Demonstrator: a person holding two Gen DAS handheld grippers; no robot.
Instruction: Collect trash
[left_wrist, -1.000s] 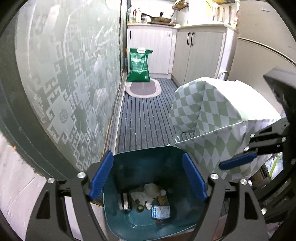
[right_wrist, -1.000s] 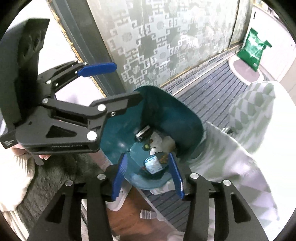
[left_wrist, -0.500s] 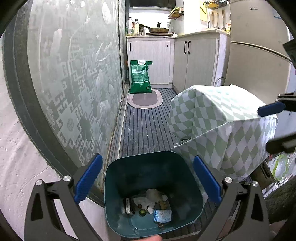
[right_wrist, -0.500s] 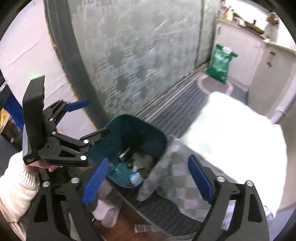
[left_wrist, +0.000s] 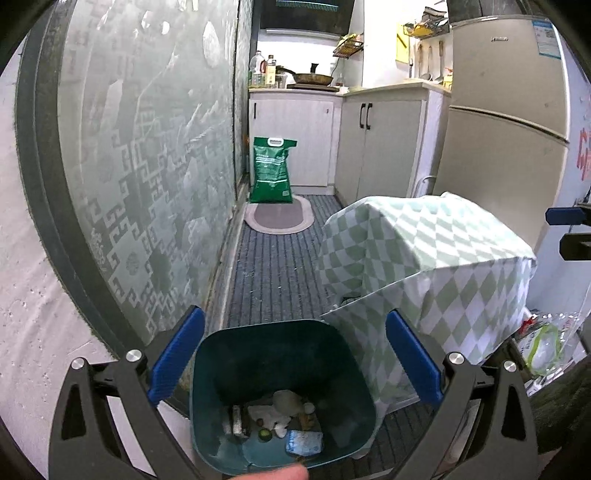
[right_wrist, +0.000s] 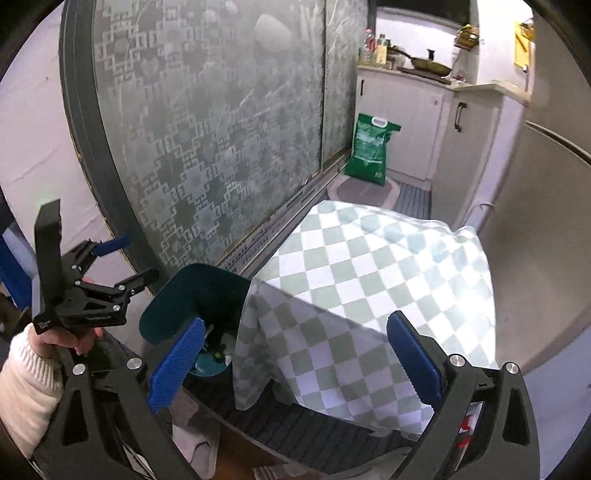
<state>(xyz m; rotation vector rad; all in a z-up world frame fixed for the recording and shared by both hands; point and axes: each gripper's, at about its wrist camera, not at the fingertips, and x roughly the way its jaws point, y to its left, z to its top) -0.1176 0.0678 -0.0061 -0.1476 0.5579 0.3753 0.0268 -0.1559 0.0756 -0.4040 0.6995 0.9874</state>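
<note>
A teal bin (left_wrist: 229, 369) stands on the floor against the patterned glass door, its rim (right_wrist: 184, 291) partly hidden by a chequered cloth. At its bottom lie crumpled white paper (left_wrist: 267, 411), a blue packet (left_wrist: 304, 441) and small scraps. My left gripper (left_wrist: 295, 356) hovers above the bin, open, with nothing between its blue pads (left_wrist: 177, 354). In the right wrist view the left gripper (right_wrist: 133, 258) is left of the bin and clear of it, held by a hand in a white sleeve (right_wrist: 29, 380). My right gripper (right_wrist: 295, 362) is over the cloth with its jaws opening and nothing between them.
A green-and-white chequered cloth (left_wrist: 424, 251) covers a boxy thing right of the bin. A green sack (left_wrist: 271, 170) and an oval mat (left_wrist: 279, 218) lie at the far end of the striped floor. Cabinets (left_wrist: 376, 147) and a fridge (left_wrist: 509, 129) line the right side.
Both grippers have opened wider. The right gripper has risen and swung away from the bin to over the cloth. The left gripper has drawn back and up a little.
</note>
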